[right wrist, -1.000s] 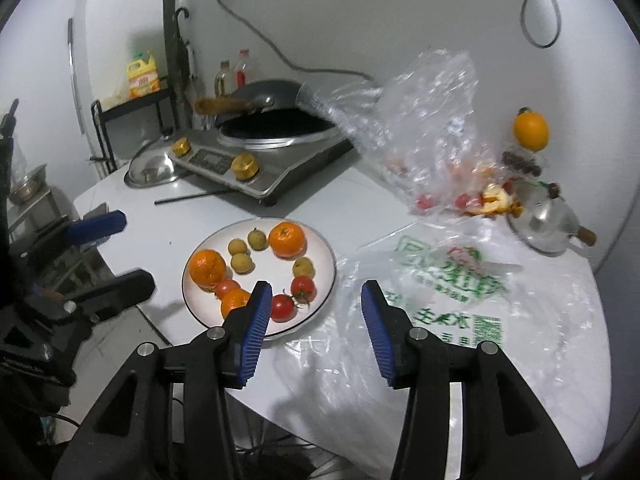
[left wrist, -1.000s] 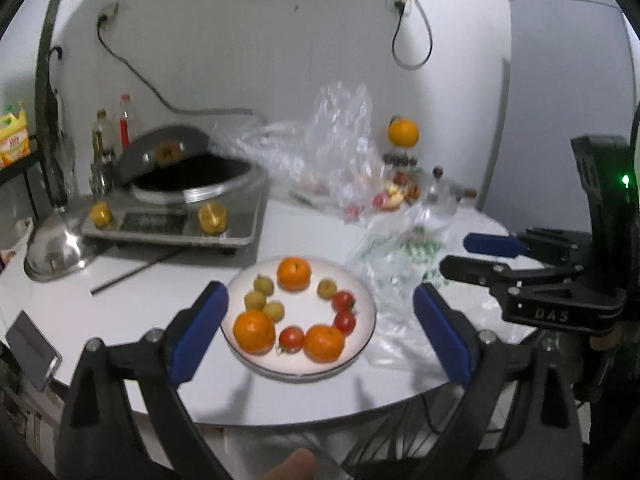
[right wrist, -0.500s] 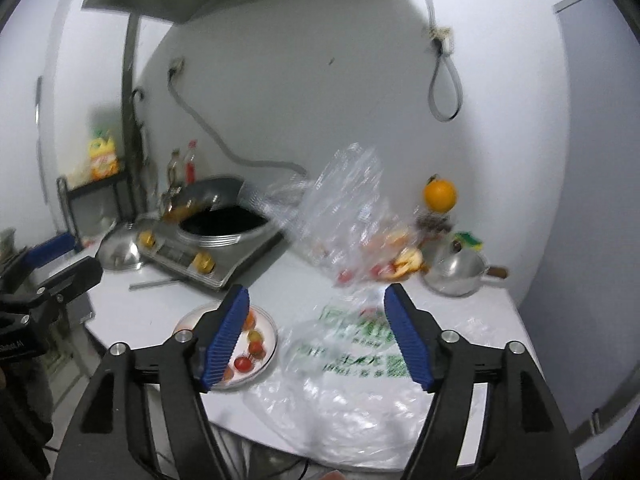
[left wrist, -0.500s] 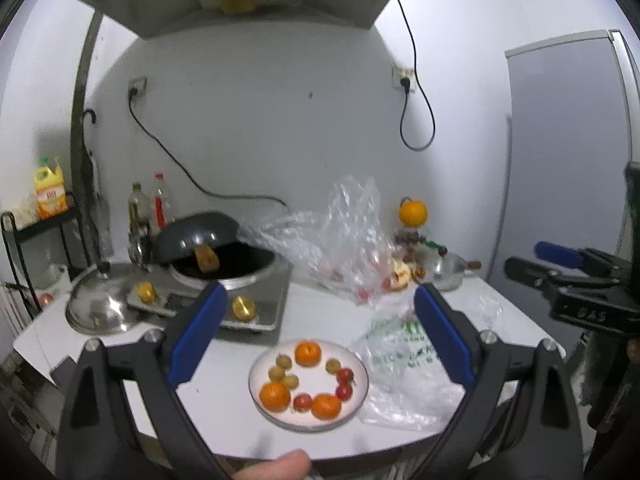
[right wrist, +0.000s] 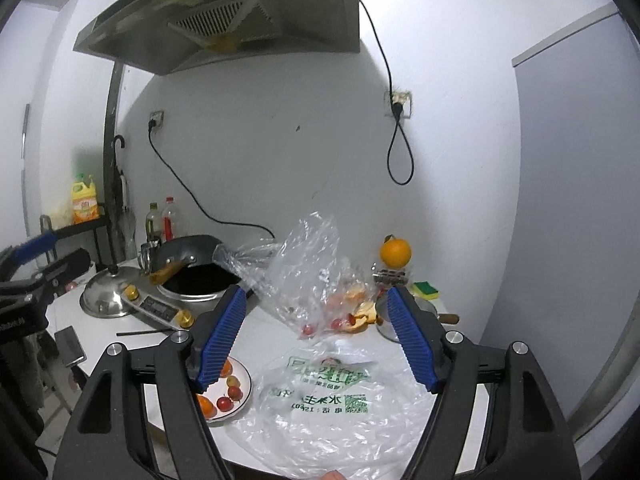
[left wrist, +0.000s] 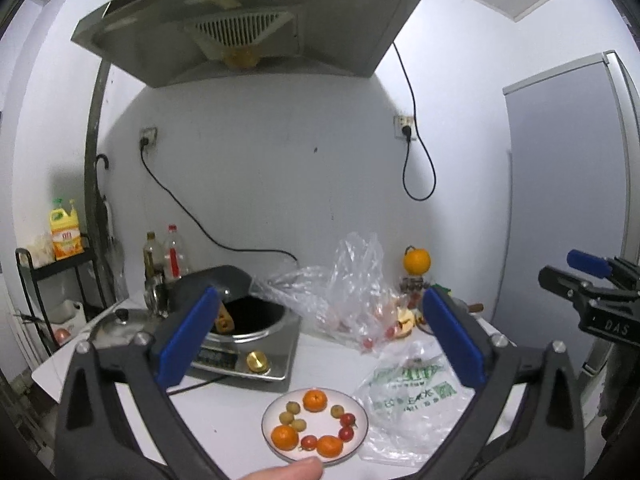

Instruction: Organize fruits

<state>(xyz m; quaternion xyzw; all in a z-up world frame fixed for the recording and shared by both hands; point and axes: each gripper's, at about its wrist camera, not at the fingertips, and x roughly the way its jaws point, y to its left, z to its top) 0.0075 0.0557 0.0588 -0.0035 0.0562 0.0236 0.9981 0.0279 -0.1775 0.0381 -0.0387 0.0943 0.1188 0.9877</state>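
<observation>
A white plate (left wrist: 360,432) near the table's front edge holds oranges (left wrist: 315,400), small yellow-green fruits (left wrist: 293,407) and red cherry tomatoes (left wrist: 346,433) laid in a ring. It also shows in the right wrist view (right wrist: 245,376), partly behind a finger. My left gripper (left wrist: 320,336) is open and empty, held high above and back from the plate. My right gripper (right wrist: 316,340) is open and empty, above a printed plastic bag (right wrist: 328,396). A crumpled clear bag (left wrist: 352,292) with tomatoes lies behind.
An induction cooker with a dark wok (left wrist: 244,320) stands at the back left, a steel lid (right wrist: 106,296) beside it. An orange (right wrist: 395,253) sits atop a jar at the back right, near a small pot (right wrist: 384,312). A phone (right wrist: 70,346) lies at the left edge. The range hood (left wrist: 248,20) hangs overhead.
Both grippers have pulled back and tilted up from the table, so the plate now looks small and low. The right gripper has opened wider. The fruit has not moved.
</observation>
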